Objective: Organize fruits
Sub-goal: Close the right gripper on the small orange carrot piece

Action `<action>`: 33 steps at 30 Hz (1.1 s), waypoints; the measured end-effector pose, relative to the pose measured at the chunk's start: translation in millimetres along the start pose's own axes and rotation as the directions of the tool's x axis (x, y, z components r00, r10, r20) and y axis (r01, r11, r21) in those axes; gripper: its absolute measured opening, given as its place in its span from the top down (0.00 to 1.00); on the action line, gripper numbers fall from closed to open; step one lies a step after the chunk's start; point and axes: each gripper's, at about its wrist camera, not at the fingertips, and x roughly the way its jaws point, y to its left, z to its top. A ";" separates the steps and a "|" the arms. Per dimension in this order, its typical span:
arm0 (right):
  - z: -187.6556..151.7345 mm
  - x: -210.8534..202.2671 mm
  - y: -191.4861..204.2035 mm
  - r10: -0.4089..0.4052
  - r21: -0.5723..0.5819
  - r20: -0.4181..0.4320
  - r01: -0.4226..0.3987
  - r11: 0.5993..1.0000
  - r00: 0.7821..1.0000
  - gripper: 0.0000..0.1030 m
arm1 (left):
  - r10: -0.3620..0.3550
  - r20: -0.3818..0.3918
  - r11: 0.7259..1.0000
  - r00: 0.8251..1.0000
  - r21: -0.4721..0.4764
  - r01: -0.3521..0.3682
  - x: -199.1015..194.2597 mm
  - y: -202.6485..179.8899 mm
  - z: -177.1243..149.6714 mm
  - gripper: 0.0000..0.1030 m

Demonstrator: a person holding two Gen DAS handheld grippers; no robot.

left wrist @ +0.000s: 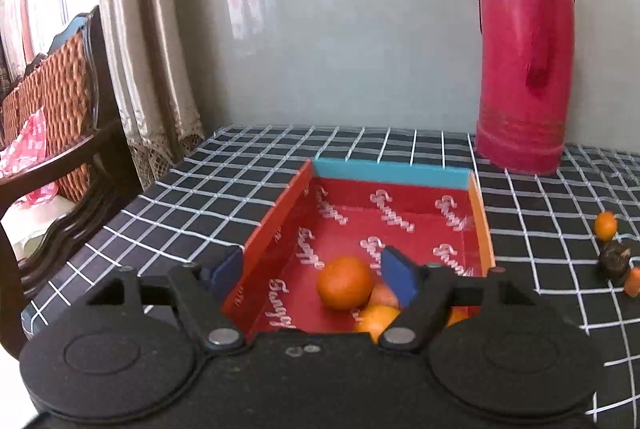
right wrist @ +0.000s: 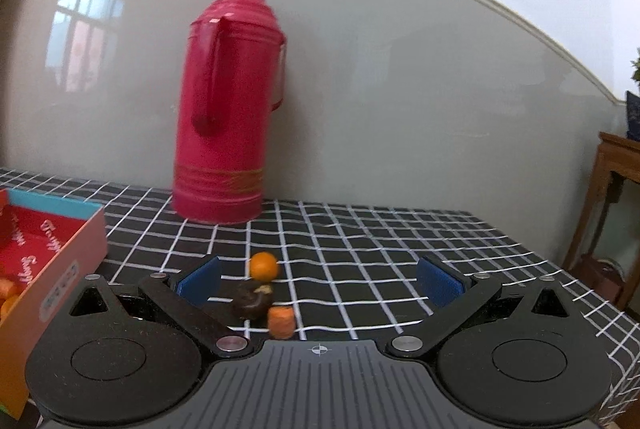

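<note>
Left wrist view: the left claw point(left wrist: 312, 275), blue pads spread apart and empty, hovers over a shallow cardboard box point(left wrist: 394, 173) with a red printed lining. Smooth round oranges point(left wrist: 345, 282) lie at its near end. A glossy pink plastic thermos point(left wrist: 524, 45) stands behind on the grid-patterned counter point(left wrist: 224, 189).

Right wrist view: the right claw point(right wrist: 320, 279) gapes wide, empty, above a small round orange point(right wrist: 263, 265), a dark wrinkled fruit point(right wrist: 253, 299) and an orange cylindrical chunk point(right wrist: 281, 321) lying close together.

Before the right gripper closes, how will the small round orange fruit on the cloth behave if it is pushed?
The small orange fruit looks round and smooth, so it would probably roll on the checked tablecloth. It seems light. The dark fruit beside it might stop it on that side.
</note>
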 end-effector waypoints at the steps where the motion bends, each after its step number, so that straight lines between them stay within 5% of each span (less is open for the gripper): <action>1: -1.1 2.1 1.3 0.009 -0.004 -0.012 -0.009 1.000 1.000 0.00 | -0.006 0.007 1.000 1.000 -0.003 0.006 -1.5 2.5 0.9 0.34; 15: -9.0 27.2 6.0 0.107 -0.025 -0.109 -0.110 0.994 0.988 0.02 | -0.012 -0.023 0.999 1.000 -0.047 0.011 -12.5 24.8 -9.0 0.30; 18: -9.4 33.3 4.6 0.135 -0.016 -0.138 -0.139 0.990 0.981 0.31 | 0.010 0.002 0.999 1.000 -0.038 -0.009 -17.3 29.3 -9.5 0.28; 23: -10.7 49.6 2.2 0.138 0.017 -0.185 -0.137 0.990 0.973 0.36 | 0.032 0.038 0.999 0.999 -0.027 -0.031 -21.5 32.6 -9.0 0.27; 25: -10.0 56.3 1.2 0.149 0.026 -0.199 -0.147 0.989 0.969 0.51 | 0.036 0.045 0.999 0.998 -0.024 -0.035 -21.7 34.1 -9.0 0.27; 29: -12.3 74.8 -4.8 0.160 0.084 -0.258 -0.143 0.986 0.953 0.56 | 0.043 0.051 0.999 0.998 -0.026 -0.042 -20.9 39.1 -8.4 0.26; 33: -15.0 85.9 -6.2 0.168 0.095 -0.285 -0.146 0.985 0.944 0.74 | 0.050 0.046 0.998 0.998 -0.051 -0.047 -18.6 48.2 -6.9 0.24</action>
